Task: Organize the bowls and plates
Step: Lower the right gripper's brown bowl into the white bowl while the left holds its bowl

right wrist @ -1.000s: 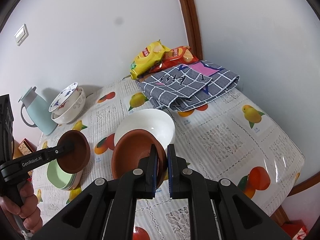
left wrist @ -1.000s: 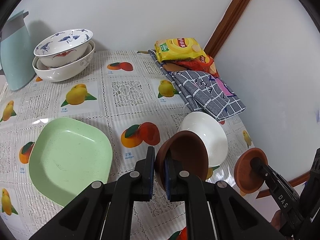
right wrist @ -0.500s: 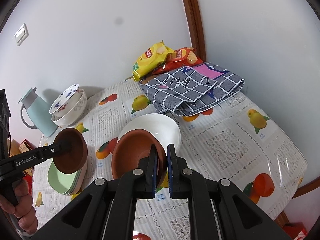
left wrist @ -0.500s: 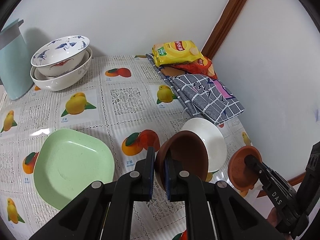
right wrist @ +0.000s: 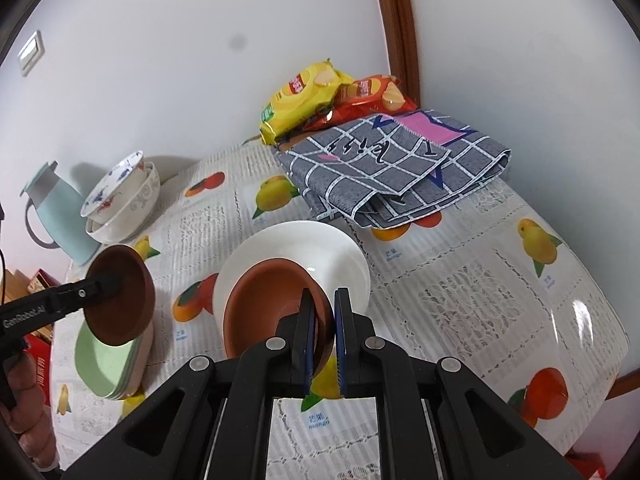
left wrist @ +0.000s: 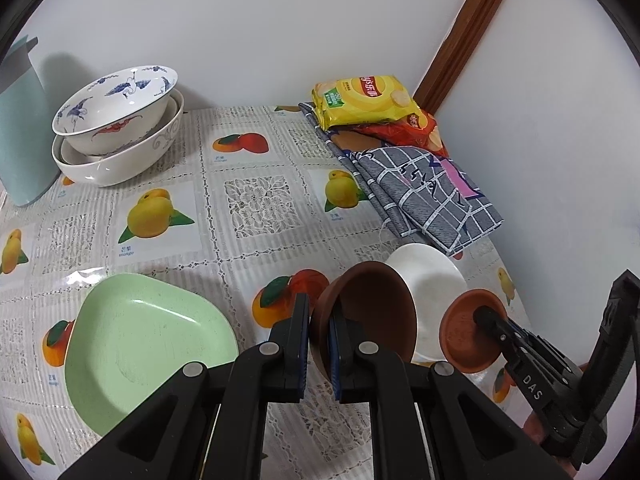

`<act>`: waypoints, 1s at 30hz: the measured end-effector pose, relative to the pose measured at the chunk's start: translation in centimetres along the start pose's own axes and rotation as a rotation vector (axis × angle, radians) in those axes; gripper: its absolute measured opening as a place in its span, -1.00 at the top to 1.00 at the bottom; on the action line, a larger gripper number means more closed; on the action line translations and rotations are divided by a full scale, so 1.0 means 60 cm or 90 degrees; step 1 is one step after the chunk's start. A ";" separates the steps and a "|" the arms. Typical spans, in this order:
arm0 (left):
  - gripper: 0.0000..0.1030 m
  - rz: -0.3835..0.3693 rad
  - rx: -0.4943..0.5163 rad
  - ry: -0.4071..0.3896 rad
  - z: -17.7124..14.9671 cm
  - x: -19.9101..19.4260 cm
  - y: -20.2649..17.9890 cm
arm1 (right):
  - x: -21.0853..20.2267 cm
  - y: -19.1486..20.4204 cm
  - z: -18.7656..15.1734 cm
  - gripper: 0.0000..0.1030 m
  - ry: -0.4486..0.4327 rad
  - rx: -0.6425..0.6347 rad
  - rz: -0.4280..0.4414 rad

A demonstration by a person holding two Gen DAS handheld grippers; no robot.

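Left hand-held gripper (left wrist: 318, 344): your jaws are clamped on the rim of a brown bowl (left wrist: 372, 312), held tilted above the worktop (left wrist: 256, 204).
Right hand-held gripper (right wrist: 322, 332): clamped on the rim of a 2nd brown bowl (right wrist: 264, 304), tilted, over the white bowl (right wrist: 320, 248).
White bowl: on worktop, just ahead of your right gripper.
Green plates (right wrist: 108, 364): stacked, below your left gripper's bowl.
Patterned bowls (left wrist: 116, 120): nested, far left of both, by the jug (left wrist: 20, 132).
Cloth (right wrist: 396, 168) & snack bags (right wrist: 304, 96): beyond white bowl, at wall.
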State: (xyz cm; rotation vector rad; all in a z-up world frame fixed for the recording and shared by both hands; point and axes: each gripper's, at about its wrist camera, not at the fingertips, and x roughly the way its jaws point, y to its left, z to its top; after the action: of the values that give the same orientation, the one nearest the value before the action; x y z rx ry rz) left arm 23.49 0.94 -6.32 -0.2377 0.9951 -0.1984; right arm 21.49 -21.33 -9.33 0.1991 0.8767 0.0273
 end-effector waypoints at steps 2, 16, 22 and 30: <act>0.83 0.001 -0.002 0.004 0.001 0.007 0.003 | 0.012 0.002 0.001 0.82 0.005 -0.005 -0.003; 0.83 -0.001 -0.015 0.021 0.012 0.050 0.026 | 0.082 0.009 0.014 0.82 0.039 -0.037 -0.039; 0.83 0.003 -0.017 0.031 0.017 0.065 0.039 | 0.101 0.005 0.020 0.82 0.050 -0.044 -0.042; 0.83 0.006 -0.015 0.031 0.021 0.069 0.049 | 0.117 0.017 0.021 0.81 0.061 -0.097 -0.064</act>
State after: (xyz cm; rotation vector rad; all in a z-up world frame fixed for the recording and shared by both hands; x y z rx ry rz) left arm 26.92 2.74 -9.80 -0.2512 1.0475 -0.1843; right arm 27.03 -19.82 -13.71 0.0113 0.9753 0.0098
